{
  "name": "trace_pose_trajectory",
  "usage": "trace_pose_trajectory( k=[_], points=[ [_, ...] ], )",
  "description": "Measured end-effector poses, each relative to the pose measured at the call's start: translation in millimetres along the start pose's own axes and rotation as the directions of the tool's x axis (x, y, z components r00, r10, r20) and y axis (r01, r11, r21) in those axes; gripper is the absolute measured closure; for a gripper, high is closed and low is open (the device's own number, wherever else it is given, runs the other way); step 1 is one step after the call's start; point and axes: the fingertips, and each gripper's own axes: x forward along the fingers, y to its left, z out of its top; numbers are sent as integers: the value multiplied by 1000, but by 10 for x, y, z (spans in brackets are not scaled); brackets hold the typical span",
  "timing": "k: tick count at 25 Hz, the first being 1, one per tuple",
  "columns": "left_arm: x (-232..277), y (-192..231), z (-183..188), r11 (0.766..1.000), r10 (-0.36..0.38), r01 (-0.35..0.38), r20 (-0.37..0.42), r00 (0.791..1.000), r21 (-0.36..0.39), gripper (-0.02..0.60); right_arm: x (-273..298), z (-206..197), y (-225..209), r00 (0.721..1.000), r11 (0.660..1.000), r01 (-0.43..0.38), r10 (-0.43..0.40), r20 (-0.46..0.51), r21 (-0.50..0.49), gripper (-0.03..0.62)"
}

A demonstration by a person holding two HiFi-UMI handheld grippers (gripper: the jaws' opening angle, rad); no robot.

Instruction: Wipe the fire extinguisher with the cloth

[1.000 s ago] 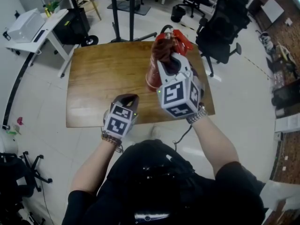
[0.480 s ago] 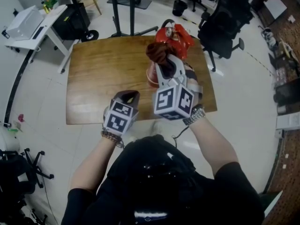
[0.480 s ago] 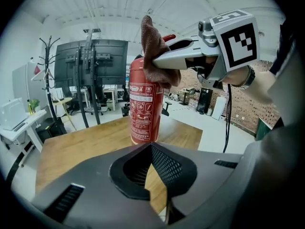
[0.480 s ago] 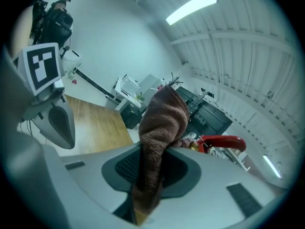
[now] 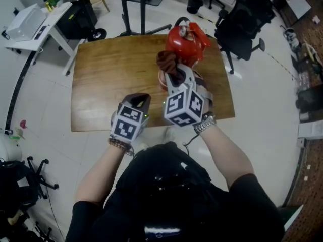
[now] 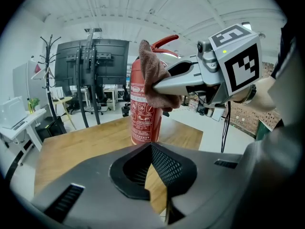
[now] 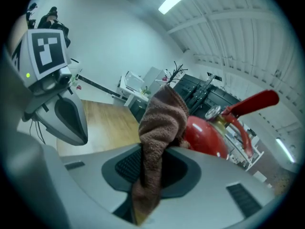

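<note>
A red fire extinguisher (image 5: 184,38) stands upright at the far right of the wooden table (image 5: 111,79). My right gripper (image 5: 174,73) is shut on a brown cloth (image 5: 169,63) and holds it against the near side of the extinguisher's body, below the valve. In the right gripper view the cloth (image 7: 160,123) bunches up out of the jaws, with the red body (image 7: 209,137) just behind it. My left gripper (image 5: 139,101) hangs over the table's near edge, shut and empty. The left gripper view shows the extinguisher (image 6: 145,118) with the cloth (image 6: 155,82) pressed on it.
A black office chair (image 5: 242,19) stands beyond the table's right corner. A dark stand pole (image 5: 123,9) rises behind the table, and a white desk (image 5: 35,26) sits at the far left. White tiled floor surrounds the table.
My right gripper has come down with the cloth along the extinguisher's near side, baring the red top and handle. The left gripper has stayed put.
</note>
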Motion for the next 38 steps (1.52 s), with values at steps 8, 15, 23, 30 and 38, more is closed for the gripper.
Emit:
trace_pose_trajectory(
  k=[8,15,23,30,38],
  points=[
    [16,59,-155,1000,13,-14,-33,999,-27,581,300,-386,374,992,994,-97,100,-83,46,497],
    [30,122,-273,999,27,-30,-62,998,-44,581,569,-697,723,974,982,-169,180,-139,85,497],
    [37,169,-365,997,43,-49,-88,995,-59,581,789,-1016,1055,946,963,-238,259,-194,124,497],
    [14,225,-437,996,58,-66,-111,992,-66,581,956,-1281,1328,919,950,-285,309,-245,128,497],
    [-36,297,-510,994,75,-85,-131,989,-76,581,1139,-1530,1549,882,931,-325,362,-300,167,497]
  ],
)
